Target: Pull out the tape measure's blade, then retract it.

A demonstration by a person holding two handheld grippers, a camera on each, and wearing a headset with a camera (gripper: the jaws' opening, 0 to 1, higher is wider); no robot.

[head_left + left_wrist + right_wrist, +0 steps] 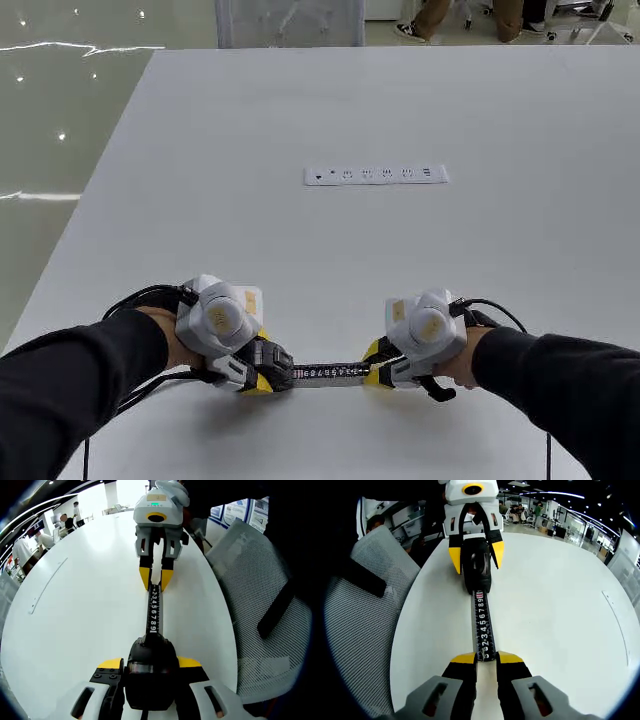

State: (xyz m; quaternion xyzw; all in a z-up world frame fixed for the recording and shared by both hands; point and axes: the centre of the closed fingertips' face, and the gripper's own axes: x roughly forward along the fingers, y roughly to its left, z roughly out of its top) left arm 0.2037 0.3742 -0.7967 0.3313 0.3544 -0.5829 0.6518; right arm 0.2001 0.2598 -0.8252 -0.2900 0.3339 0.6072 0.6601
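Jaws of left gripper (150, 663) clamped on tape measure (151, 682) case. Its blade (152, 611) runs out a short way, with the tip pinched between the closed jaws of right gripper (486, 658). Beyond both, well apart — power strip (376, 175) on white table (250, 110).

Power strip (376, 175) on white table (250, 110)

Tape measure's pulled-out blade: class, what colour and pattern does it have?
Black narrow blade with white numerals and tick marks; clearest in the right gripper view.
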